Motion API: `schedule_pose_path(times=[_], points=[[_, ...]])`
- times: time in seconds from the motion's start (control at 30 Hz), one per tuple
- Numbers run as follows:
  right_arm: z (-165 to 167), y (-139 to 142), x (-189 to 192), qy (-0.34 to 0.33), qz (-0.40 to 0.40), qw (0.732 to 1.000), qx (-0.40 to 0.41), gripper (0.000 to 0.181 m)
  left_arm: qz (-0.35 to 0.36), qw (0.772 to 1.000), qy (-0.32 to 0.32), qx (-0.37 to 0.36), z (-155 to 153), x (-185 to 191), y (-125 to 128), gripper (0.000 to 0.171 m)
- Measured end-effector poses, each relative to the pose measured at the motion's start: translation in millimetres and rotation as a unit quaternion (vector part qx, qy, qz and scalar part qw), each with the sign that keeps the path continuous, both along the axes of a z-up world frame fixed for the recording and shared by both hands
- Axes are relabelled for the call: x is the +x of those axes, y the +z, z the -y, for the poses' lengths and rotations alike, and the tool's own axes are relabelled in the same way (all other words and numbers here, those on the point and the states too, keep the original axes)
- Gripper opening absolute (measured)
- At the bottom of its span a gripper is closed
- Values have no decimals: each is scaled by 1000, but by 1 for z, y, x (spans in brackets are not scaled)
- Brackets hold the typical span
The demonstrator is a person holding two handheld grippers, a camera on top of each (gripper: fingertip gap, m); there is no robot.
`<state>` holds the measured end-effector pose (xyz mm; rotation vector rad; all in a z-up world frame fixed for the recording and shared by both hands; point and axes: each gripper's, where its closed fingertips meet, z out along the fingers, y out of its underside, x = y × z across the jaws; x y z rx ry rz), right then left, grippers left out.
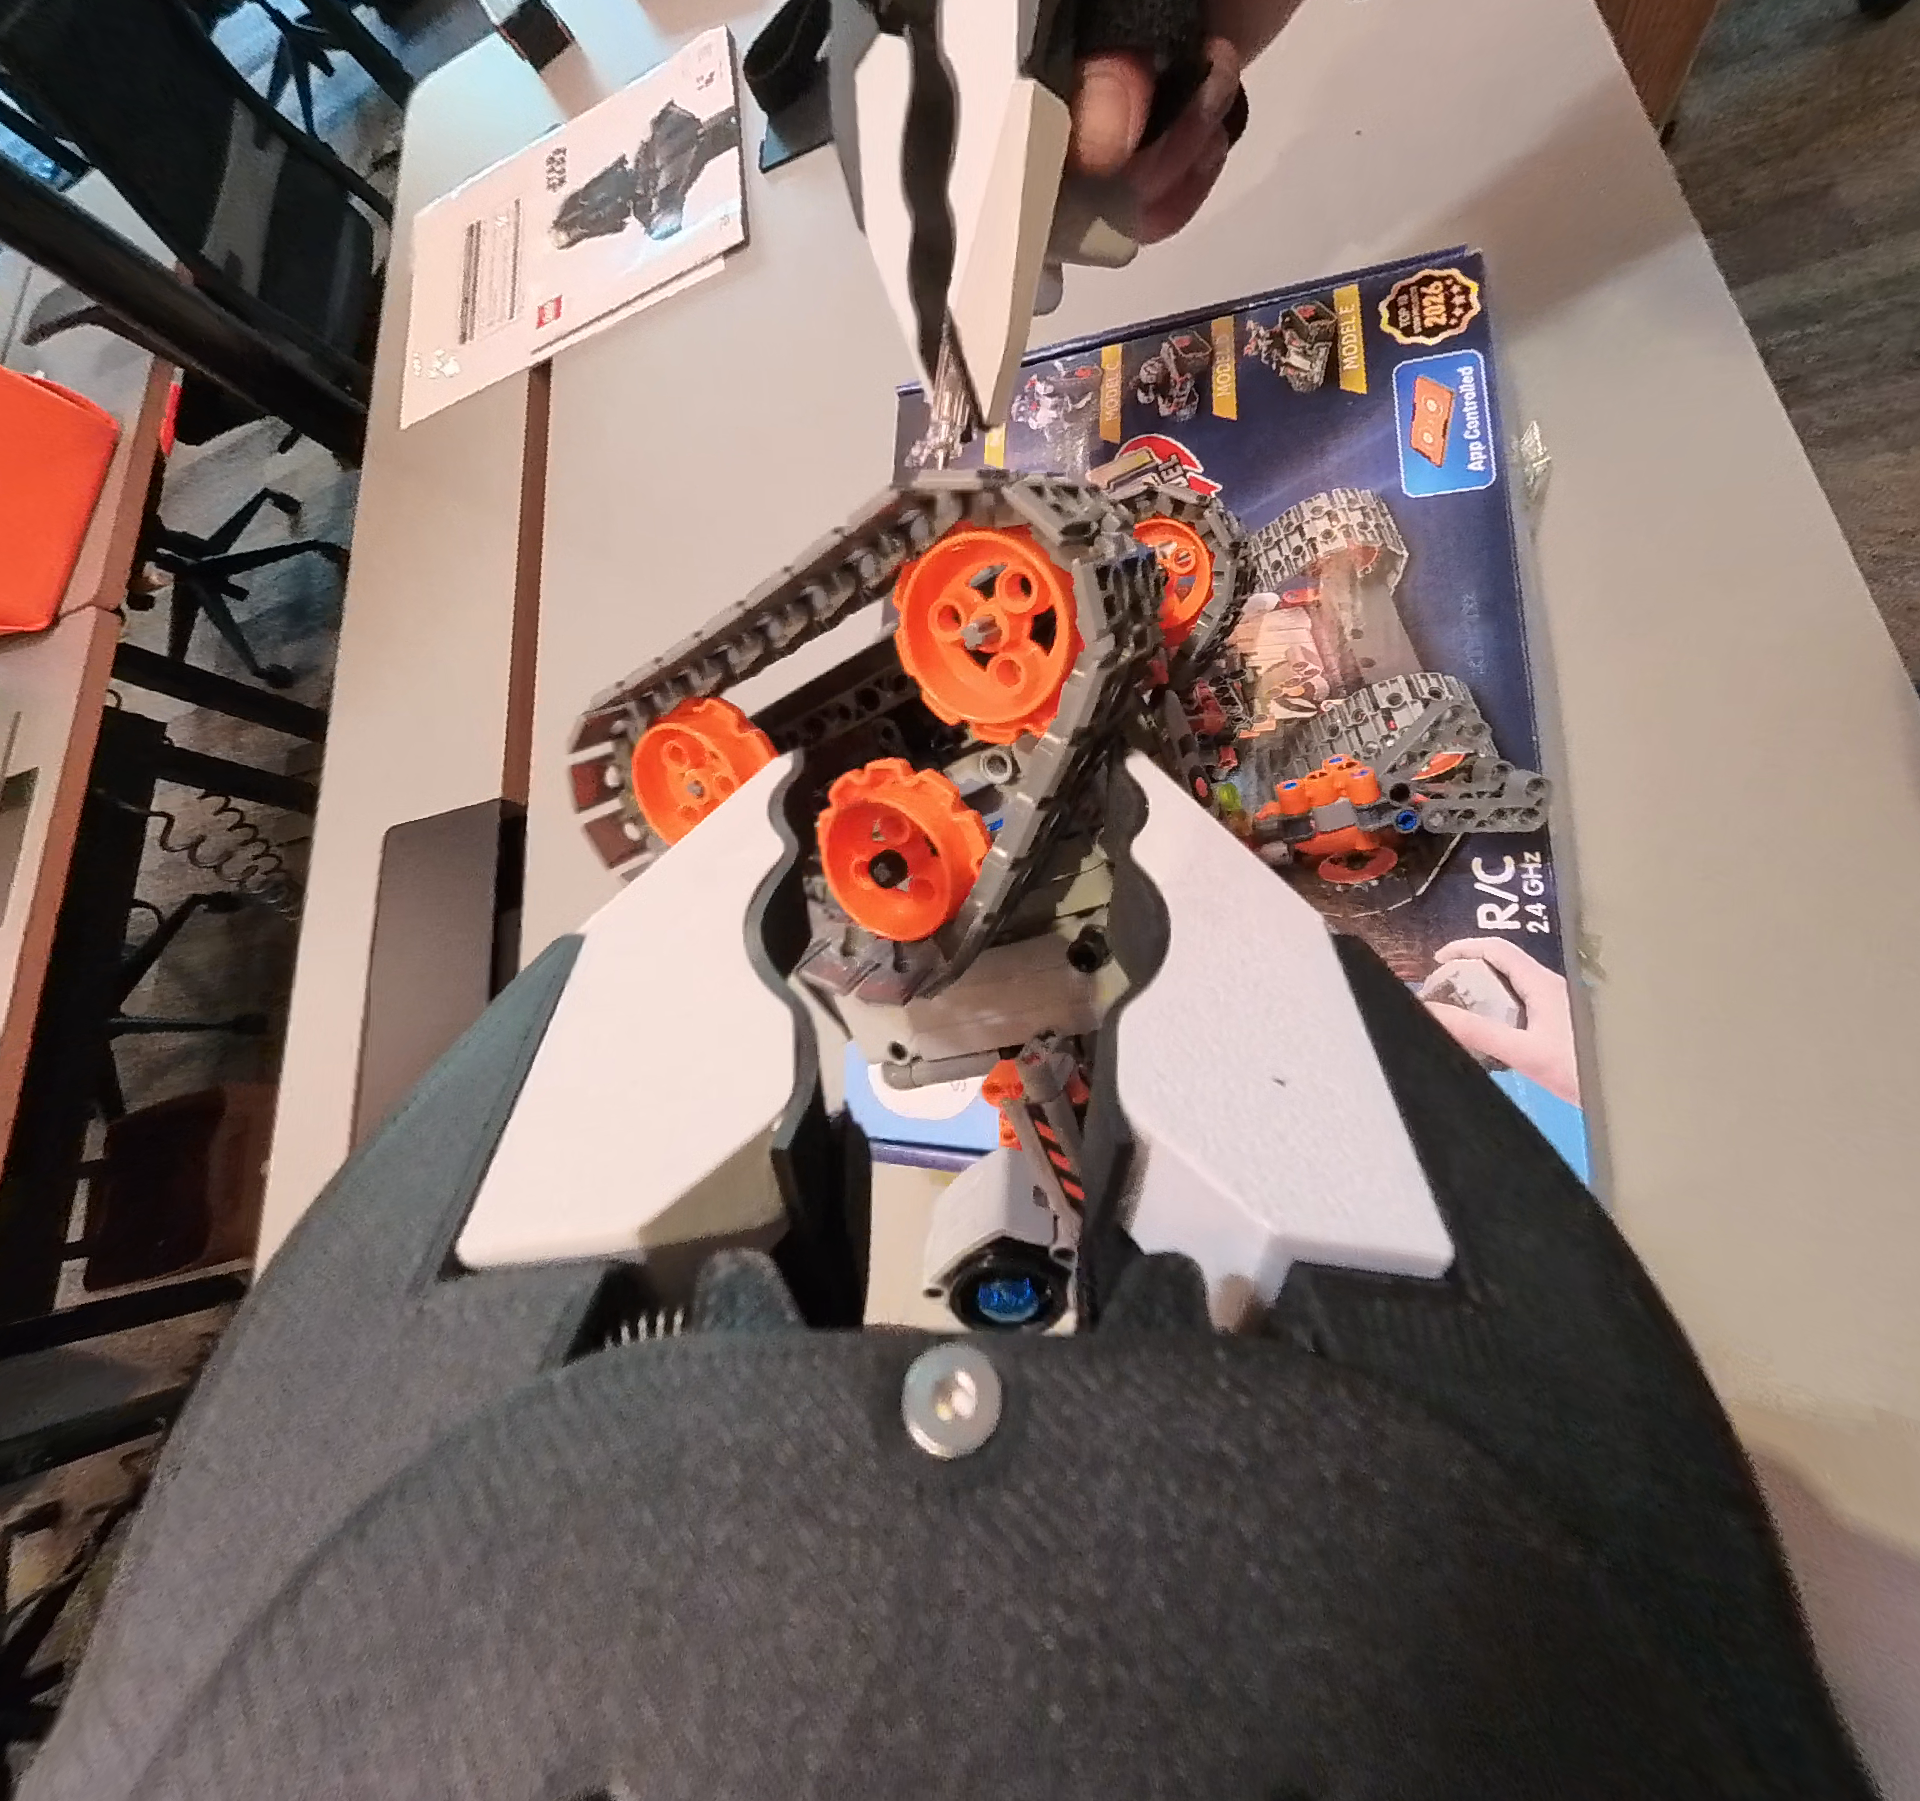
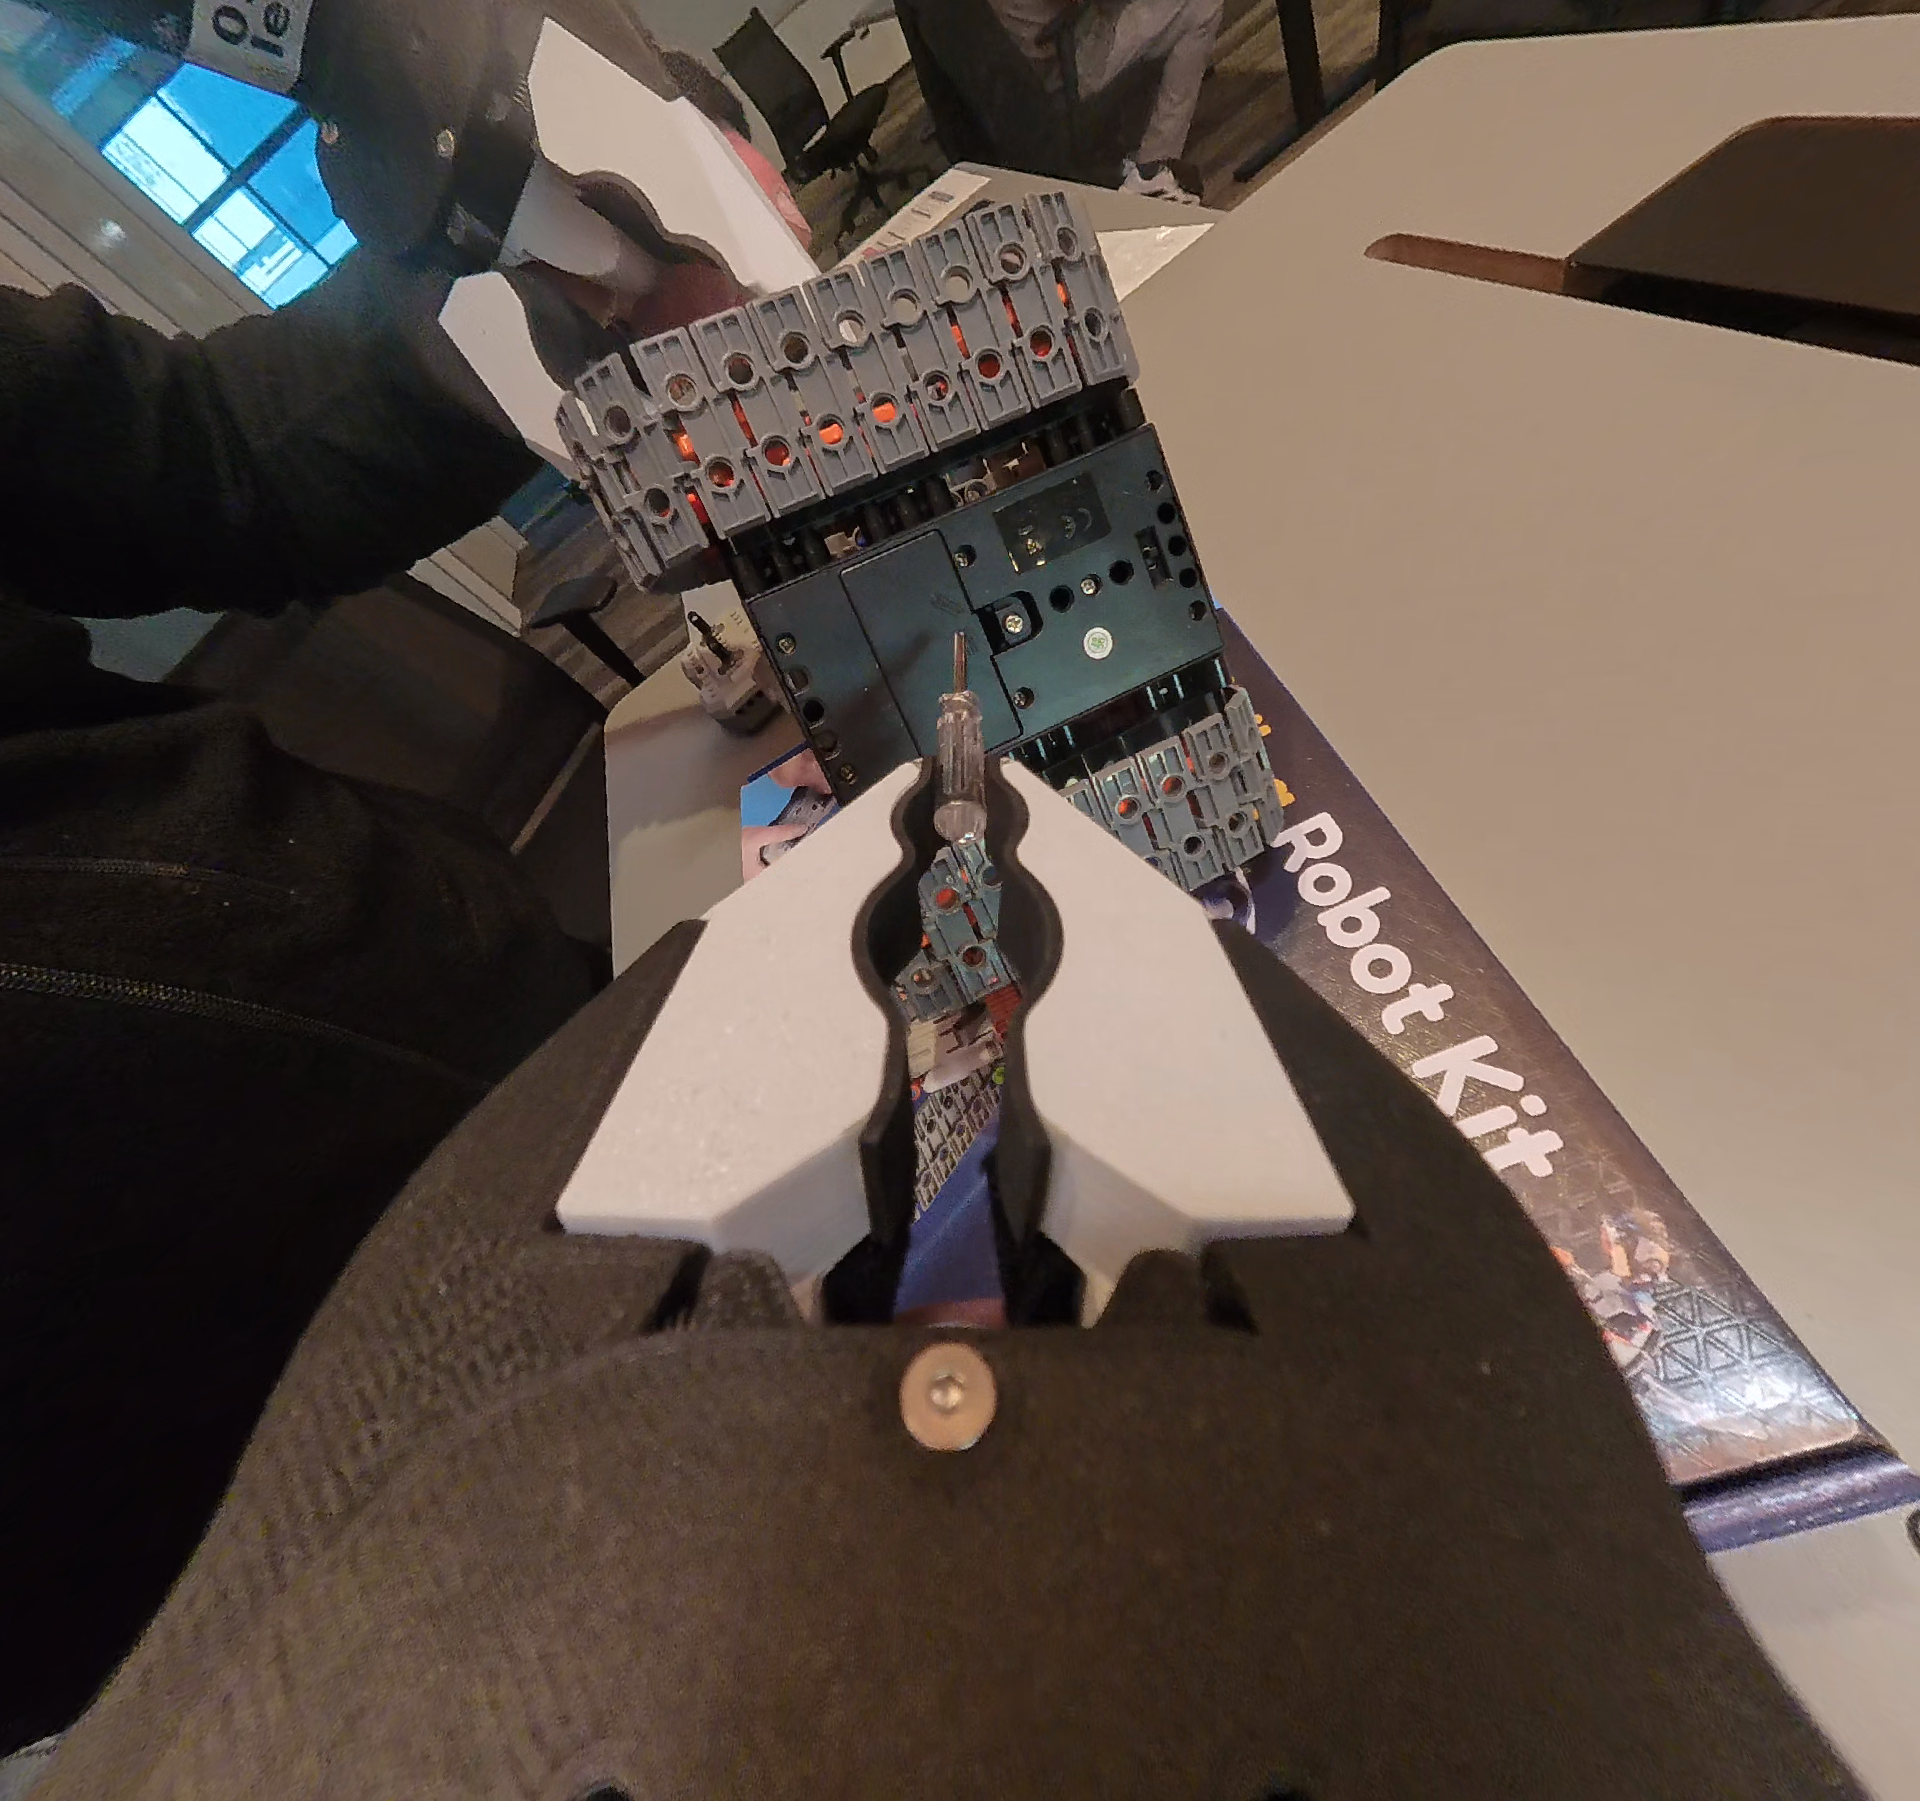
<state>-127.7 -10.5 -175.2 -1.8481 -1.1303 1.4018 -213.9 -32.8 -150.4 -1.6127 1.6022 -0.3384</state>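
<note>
My left gripper (image 1: 956, 769) is shut on a tracked toy vehicle (image 1: 987, 608) with grey link tracks and orange wheels, and holds it tilted above a blue kit box (image 1: 1455, 608). My right gripper (image 2: 963, 766) is shut on a small clear-handled screwdriver (image 2: 954, 743). The screwdriver's tip points at the black battery box (image 2: 935, 629) on the vehicle's underside, close to a screw. In the left wrist view the right gripper (image 1: 971, 401) comes down from above with the screwdriver (image 1: 938, 411), held by a hand. The left gripper's white fingers (image 2: 623, 120) show behind the grey track (image 2: 862, 380).
The blue kit box (image 2: 1403, 1024) lies on a white table (image 1: 727, 421). An instruction booklet (image 1: 582, 213) lies farther back. A grey flat slab (image 1: 436, 972) sits at the table's left gap. Office chairs and a seated person (image 2: 1091, 16) are in the background. The grippers' ends are close to 10 centimeters from one another.
</note>
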Motion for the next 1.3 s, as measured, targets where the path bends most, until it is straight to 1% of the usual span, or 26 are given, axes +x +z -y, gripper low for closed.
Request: schedule_pose_path(times=[0.07,0.17,0.2,0.27,0.37,0.43,0.5,0.6,0.63,0.67,0.7,0.8,0.9,0.97,1.03,1.1,1.17,1.2,1.3], points=[[1,4,2,-2,-8,1000,2,5,0,1000,6,13,1,-5,7,55],[7,21,8,-4,-18,999,27,5,16,996,29,80,2,-9,38,54],[11,30,11,-3,-22,999,40,5,28,992,38,114,3,-6,54,49],[22,49,16,0,-23,997,77,5,51,988,32,145,15,12,78,47],[38,71,20,4,-26,995,99,5,51,984,-3,172,33,39,93,45],[50,81,18,14,-33,993,110,5,55,985,-32,161,46,61,93,43],[60,89,14,25,-38,993,112,5,27,981,-46,185,47,76,83,39],[70,96,11,36,-39,992,112,5,9,975,-47,217,44,89,75,27],[71,97,11,36,-42,992,111,5,7,974,-51,222,45,91,73,20],[74,99,11,39,-49,992,106,5,11,971,-52,233,46,93,74,7],[75,100,12,39,-52,993,101,5,11,968,-50,245,45,93,76,0],[77,102,14,32,-56,993,99,5,16,969,-50,243,47,96,78,0],[75,111,15,13,-80,991,105,6,34,971,-39,232,47,98,81,0],[74,115,15,3,-96,985,140,21,55,976,-33,210,48,100,84,0],[78,122,15,6,-119,980,157,23,76,978,-30,193,49,102,86,0],[76,122,16,0,-116,979,170,19,93,979,-31,179,51,104,89,0],[78,126,17,9,-125,977,172,18,90,981,-32,167,52,106,86,0],[79,125,16,12,-117,977,181,11,93,981,-34,165,53,107,86,0],[81,118,14,26,-86,976,199,6,95,983,-37,156,55,111,84,0]])
